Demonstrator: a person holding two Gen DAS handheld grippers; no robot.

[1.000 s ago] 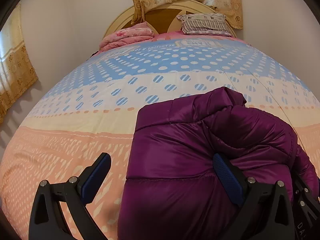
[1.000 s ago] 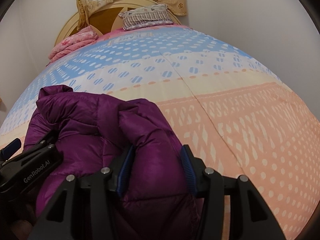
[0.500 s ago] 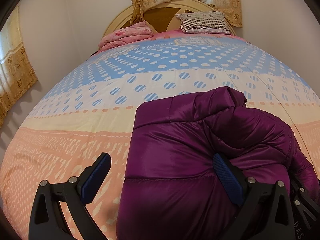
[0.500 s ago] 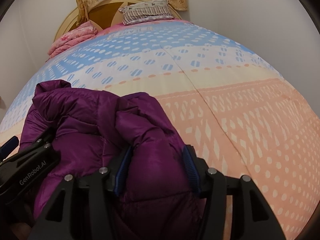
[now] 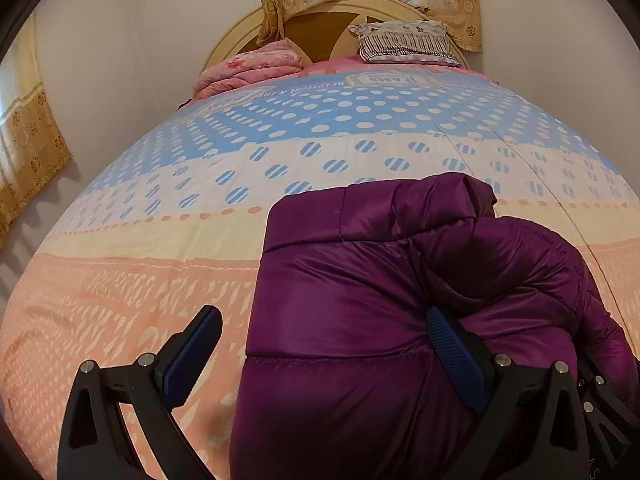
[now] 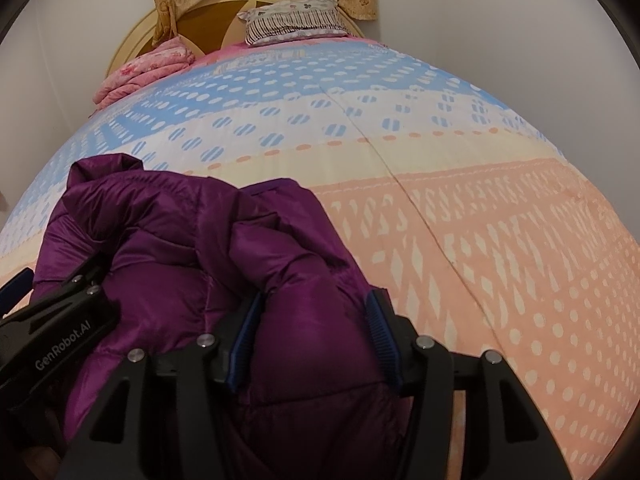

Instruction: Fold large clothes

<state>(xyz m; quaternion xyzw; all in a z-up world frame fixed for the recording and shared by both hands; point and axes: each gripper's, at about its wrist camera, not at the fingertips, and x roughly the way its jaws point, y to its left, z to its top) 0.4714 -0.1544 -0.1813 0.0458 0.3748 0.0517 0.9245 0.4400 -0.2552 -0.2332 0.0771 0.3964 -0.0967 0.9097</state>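
Right wrist view shows the right gripper (image 6: 316,328) clamped on a thick padded roll of the purple puffer jacket (image 6: 192,256), with both blue pads pressed into the fabric. Left wrist view shows the left gripper (image 5: 320,356) spread wide: its right pad touches the jacket (image 5: 352,304), its left pad stands clear over the bedspread (image 5: 160,240). It grips nothing.

The jacket lies bunched on the near part of the bed, on the peach band of the bedspread, its far edge reaching the cream band.

Judgement: the step in hand is carrying a held section across to form a fold. To do it well:
- Keep the right grip firm; slick, lofty fabric is likely to slip out of a shallow pinch.
- Close the left gripper on a quilted seam or an edge, not on the smooth panel.
- Lift both sides level so the fold line stays straight.
- Press trapped air out after laying the section down.

Edges and room: the bedspread far of the jacket is bare up to the striped pillow (image 5: 404,42) and the folded pink quilt (image 5: 248,70) at the headboard. Open surface also lies to the left and right. The near bed edge is hidden beneath the grippers; avoid drawing the jacket nearer.
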